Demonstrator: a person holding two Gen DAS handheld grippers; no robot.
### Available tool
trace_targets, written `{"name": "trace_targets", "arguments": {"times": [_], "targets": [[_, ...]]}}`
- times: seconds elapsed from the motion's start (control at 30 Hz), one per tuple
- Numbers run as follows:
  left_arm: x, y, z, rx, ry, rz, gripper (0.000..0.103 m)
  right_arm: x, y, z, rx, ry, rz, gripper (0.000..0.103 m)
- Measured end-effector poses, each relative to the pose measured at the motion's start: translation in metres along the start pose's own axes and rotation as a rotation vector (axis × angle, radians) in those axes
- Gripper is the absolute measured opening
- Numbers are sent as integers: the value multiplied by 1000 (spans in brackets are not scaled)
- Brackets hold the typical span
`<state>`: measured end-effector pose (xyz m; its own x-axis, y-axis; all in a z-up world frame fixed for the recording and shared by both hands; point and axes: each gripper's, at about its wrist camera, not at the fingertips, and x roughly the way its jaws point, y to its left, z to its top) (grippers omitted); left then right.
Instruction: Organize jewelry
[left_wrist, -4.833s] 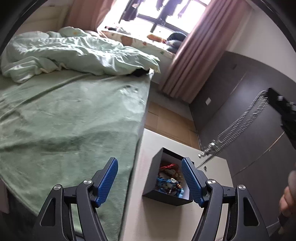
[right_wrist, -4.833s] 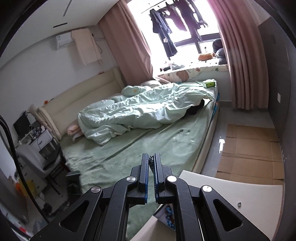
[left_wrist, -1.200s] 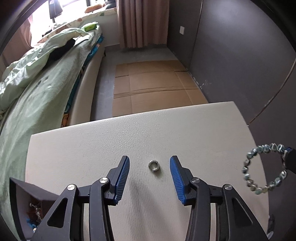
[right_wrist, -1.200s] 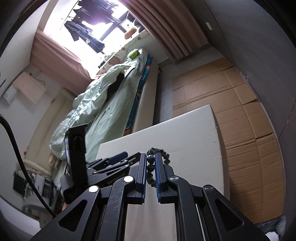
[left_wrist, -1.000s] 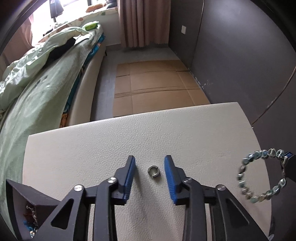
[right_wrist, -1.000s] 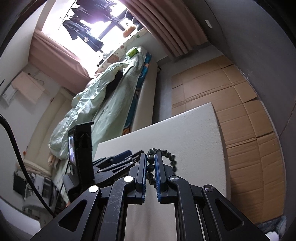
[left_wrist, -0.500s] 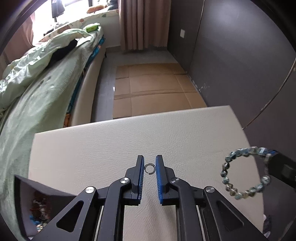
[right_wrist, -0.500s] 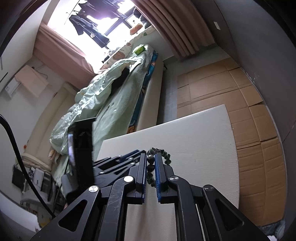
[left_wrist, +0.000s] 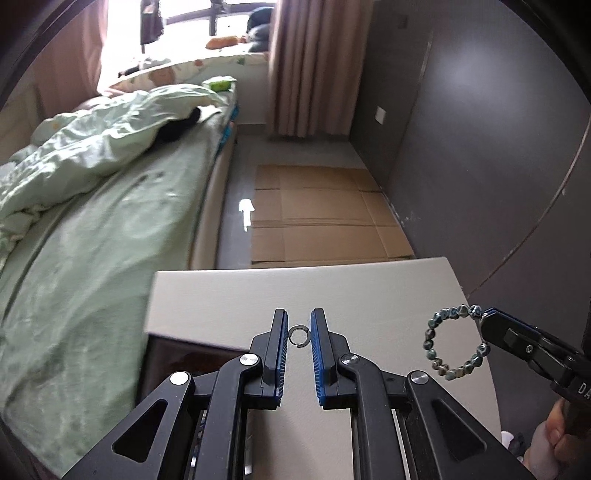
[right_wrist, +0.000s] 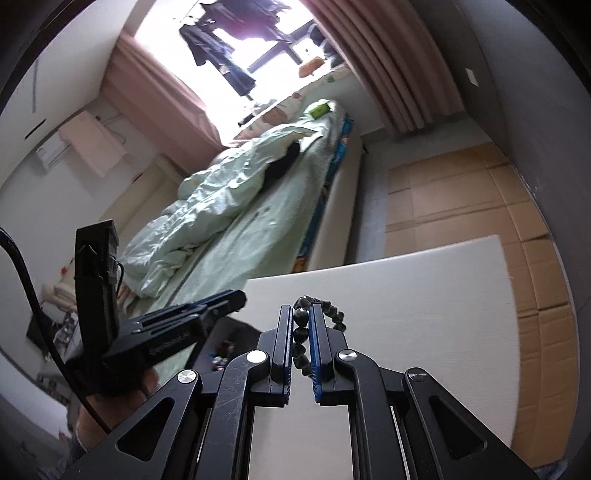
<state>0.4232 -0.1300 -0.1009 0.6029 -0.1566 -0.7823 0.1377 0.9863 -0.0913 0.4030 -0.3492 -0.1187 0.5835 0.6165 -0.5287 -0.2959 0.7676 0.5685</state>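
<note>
Left wrist view: left gripper (left_wrist: 299, 334) is clenched on a small silver ring (left_wrist: 298, 335), pinched edge-on between the blue fingers (left_wrist: 281, 338), held in the air above the white counter (left_wrist: 369, 291). The dark jewelry box (left_wrist: 177, 354) sits just below and left of the fingertips, its opening mostly hidden behind the gripper frame. At the right, the right gripper (left_wrist: 484, 319) carries a beaded bracelet (left_wrist: 456, 341) that dangles as an open loop clear of the counter.

Doing this step well, as I judge it: the ring grip is thin, so keep the squeeze steady, carry it slow and level to a spot over the box opening, get low before letting go so it does not bounce out.

Right wrist view: right gripper (right_wrist: 302, 314) is clamped on the bracelet (right_wrist: 332, 312), beads threaded between the fingers and arcing off to the right. Left gripper (right_wrist: 236, 295) shows side-on at left, tips over the box (right_wrist: 225, 347); the ring is too small to make out here. Keep the two grippers apart near the box so the loop does not snag. Bracelet goes in after.
</note>
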Motion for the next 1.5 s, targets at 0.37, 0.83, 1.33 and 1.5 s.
{"name": "trace_targets", "arguments": {"times": [0.37, 0.83, 1.33, 1.5], "targets": [[-26, 57, -22, -102, -7, 13, 13, 14, 56, -4, -98, 9, 59, 10], [-23, 125, -53, -267, 58, -77, 59, 66, 112, -16, -185, 100, 101, 10], [-65, 162, -91, -341, -49, -118, 74, 124, 154, -35, -316, 241, -39, 68], [-80, 162, -98, -339, -85, -123, 84, 114, 150, -34, -292, 258, -75, 68]]}}
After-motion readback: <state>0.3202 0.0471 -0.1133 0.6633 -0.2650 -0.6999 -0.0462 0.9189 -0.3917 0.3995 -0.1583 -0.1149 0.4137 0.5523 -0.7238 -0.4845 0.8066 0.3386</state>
